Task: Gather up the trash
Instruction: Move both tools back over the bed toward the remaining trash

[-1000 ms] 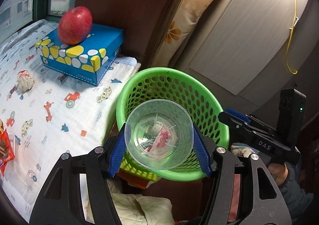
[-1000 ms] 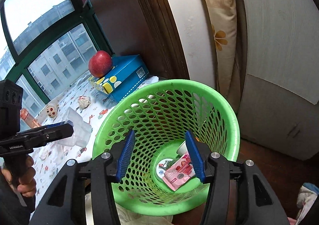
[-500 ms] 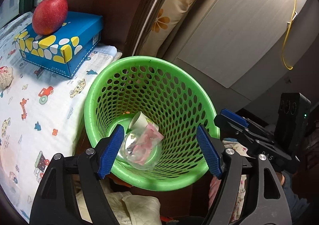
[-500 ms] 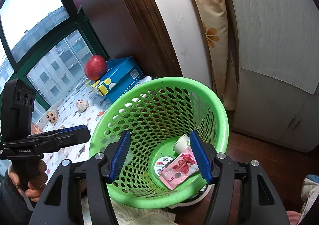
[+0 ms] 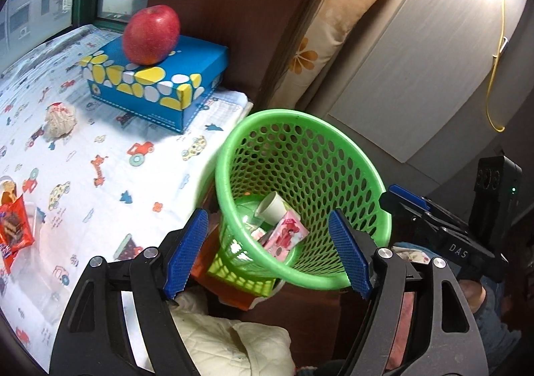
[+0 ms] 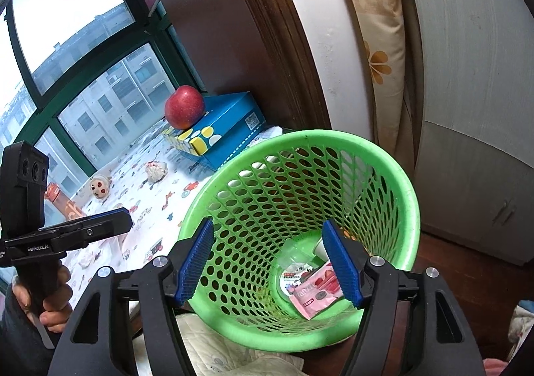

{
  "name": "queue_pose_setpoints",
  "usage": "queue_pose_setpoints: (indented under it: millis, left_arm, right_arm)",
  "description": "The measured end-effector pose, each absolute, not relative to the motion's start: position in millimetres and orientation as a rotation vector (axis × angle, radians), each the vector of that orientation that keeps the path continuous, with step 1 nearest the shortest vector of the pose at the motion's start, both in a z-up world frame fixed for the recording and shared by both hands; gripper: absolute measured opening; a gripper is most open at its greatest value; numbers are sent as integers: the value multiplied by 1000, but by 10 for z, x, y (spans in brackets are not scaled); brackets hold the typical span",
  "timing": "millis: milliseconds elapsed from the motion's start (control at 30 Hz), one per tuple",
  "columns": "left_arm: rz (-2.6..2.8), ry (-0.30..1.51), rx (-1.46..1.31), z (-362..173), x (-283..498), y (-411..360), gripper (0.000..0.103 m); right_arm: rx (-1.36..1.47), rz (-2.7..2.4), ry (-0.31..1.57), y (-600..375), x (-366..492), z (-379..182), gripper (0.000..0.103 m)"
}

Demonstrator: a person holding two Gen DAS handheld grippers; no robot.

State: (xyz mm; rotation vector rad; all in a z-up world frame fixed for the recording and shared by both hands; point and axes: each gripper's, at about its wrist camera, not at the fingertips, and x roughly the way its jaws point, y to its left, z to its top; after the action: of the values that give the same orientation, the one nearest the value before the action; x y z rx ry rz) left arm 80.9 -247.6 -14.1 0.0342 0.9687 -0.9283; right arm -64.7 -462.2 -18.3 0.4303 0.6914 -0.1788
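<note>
Printed cloth (image 5: 100,155); green basket (image 5: 333,142) beside

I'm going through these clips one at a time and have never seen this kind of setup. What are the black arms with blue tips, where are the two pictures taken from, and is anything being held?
There is no robot: a person carries one hand-held gripper in each hand. Each picture comes from a camera on a gripper, looking along its two blue-padded fingers.

The left hand-held gripper and the right hand-held gripper both stand open with nothing between the pads; the right one's jaws have just been opening. Both point at a green perforated plastic basket, which holds a small white paper cup, a pink snack packet and clear plastic.

Beside it lies a white cloth printed with cartoon cars. On it sit a blue tissue box with yellow and white spots bearing a red apple, a crumpled paper ball and a red wrapper.
</note>
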Motion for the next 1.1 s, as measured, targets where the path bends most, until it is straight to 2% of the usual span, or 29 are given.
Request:
queue_pose_setpoints:
  millis: [633, 867, 933, 1100]
  left_arm:
    - [-516, 939, -91, -239, 1293, -727, 74]
    - [-343, 932, -87, -353, 1464, 9, 82]
    - [-297, 938, -80, -413, 1520, 216, 86]
    - [-215, 966, -50, -583, 1652, 638, 88]
  right_arm:
    - [343, 10, 740, -3726, 1, -137, 73]
    - [307, 87, 762, -3352, 281, -136, 74]
    - [294, 109, 769, -3231, 355, -134, 74]
    - [272, 155, 787, -2962, 528, -139, 77]
